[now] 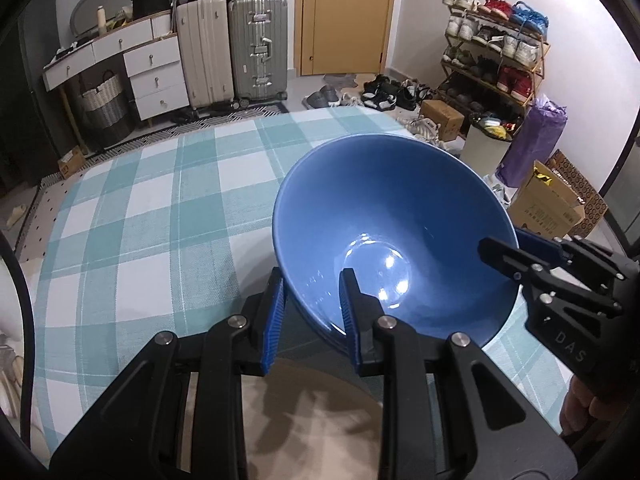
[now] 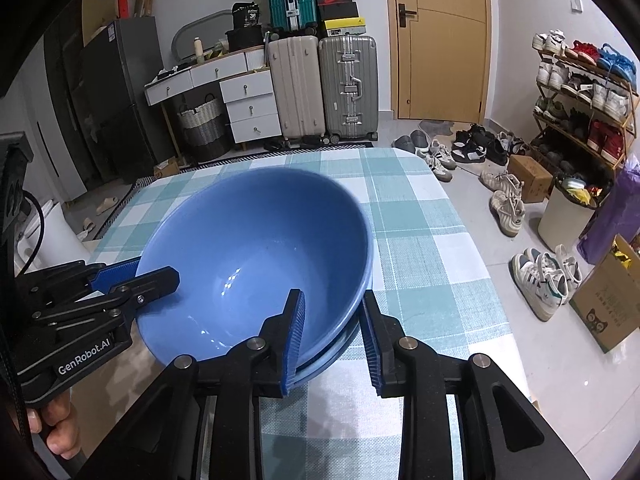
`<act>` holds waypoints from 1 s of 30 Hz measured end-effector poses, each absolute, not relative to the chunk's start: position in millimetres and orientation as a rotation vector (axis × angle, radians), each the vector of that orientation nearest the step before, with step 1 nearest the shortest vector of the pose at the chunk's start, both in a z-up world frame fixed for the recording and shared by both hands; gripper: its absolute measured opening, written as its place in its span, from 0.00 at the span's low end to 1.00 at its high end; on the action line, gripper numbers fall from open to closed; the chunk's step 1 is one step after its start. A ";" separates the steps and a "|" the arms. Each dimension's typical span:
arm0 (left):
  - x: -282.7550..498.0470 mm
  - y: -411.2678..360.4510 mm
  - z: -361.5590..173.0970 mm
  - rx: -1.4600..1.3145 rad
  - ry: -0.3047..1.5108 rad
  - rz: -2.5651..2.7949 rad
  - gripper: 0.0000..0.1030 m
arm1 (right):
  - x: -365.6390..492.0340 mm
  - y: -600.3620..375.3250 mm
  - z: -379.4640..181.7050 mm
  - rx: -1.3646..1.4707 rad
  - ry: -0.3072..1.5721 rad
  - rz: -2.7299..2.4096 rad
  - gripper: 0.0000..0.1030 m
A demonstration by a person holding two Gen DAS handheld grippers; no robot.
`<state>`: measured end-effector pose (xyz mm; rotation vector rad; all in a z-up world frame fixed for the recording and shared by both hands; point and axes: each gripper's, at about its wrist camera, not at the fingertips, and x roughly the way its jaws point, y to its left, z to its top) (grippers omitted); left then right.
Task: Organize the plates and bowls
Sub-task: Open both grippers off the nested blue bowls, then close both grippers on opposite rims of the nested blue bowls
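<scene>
Blue bowl [image 1: 384, 216] on checked table [image 1: 160, 208], left tool [image 1: 310, 316] pinching its near rim, right tool [image 2: 334, 338] straddling its opposite rim, pads slightly apart

The left gripper [image 1: 312, 316] pointed steeply down and away, its two blue-padded fingers [image 1: 273, 320] straddling the near rim of the blue bowl [image 1: 384, 216], one outside the wall, one inside, both pressed against it; the right gripper [image 2: 332, 340] pointed down at a like slant, its left finger inside the near-right rim, its right finger standing off the outer wall with a gap showing, so the jaws stood slightly apart around the wall; in the right wrist view a hand [image 2: 52, 424] gripped the left tool's handle at the lower left; in the left wrist view fingers [image 1: 580, 404] held the right tool at the lower right.
</scene>
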<state>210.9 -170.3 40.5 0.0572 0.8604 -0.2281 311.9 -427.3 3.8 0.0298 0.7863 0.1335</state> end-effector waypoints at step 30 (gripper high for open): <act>221.4 -133.1 41.3 -0.146 0.897 -0.269 0.99 | 303.1 -452.9 12.3 0.177 0.750 0.143 0.98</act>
